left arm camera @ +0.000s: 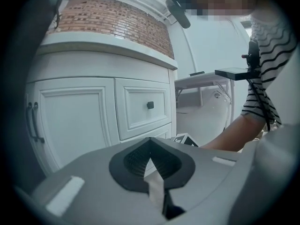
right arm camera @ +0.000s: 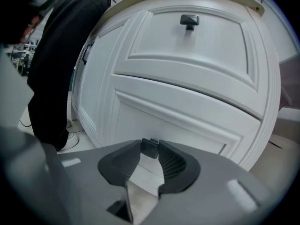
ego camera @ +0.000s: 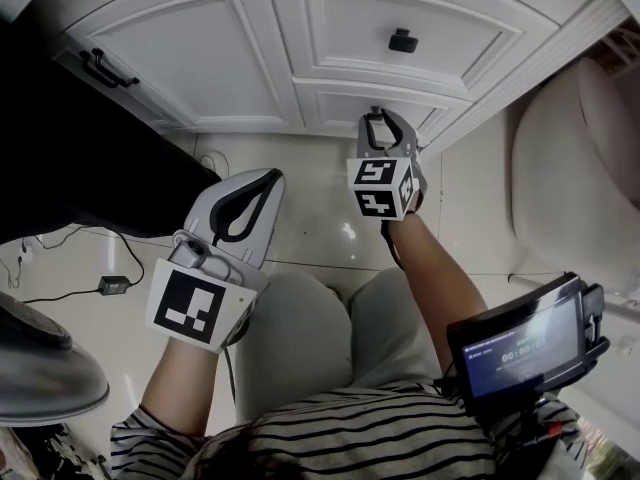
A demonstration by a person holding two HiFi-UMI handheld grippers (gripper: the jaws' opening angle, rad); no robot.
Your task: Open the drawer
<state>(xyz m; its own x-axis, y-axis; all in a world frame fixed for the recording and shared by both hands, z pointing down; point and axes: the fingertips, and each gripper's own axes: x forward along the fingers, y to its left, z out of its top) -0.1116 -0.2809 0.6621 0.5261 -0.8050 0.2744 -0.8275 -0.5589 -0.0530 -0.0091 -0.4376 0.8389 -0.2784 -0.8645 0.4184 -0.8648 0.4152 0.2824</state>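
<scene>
Far left, under the counter's (left arm camera: pixel 108 43) front edge: cabinet door (ego camera: pixel 190 58) w/ a dark bar handle (ego camera: pixel 105 70), not my concern. My left gripper (ego camera: pixel 262 183) hangs low, well clear of the cabinet front. Its jaws are together w/ nothing btwn them.

Moving right, toward the counter's right corner, the upper drawer (ego camera: pixel 400 18) sits just below the counter edge, its black knob (ego camera: pixel 403 40) untouched. Directly beneath is the lower drawer (right arm camera: pixel 159 111). It looks flush w/ the frame, so not yet opened. My right gripper (right arm camera: pixel 150 146) is up against it, jaws clamped on its small dark knob (right arm camera: pixel 150 147).

My read on handling: painted wood front, stiff, prob moderate weight, may stick at first. The knob is small, hard and likely slick, so the pads could slip off. It's the only place to grab, so I'd keep the grip square on it and pull straight out, no twist.
</scene>
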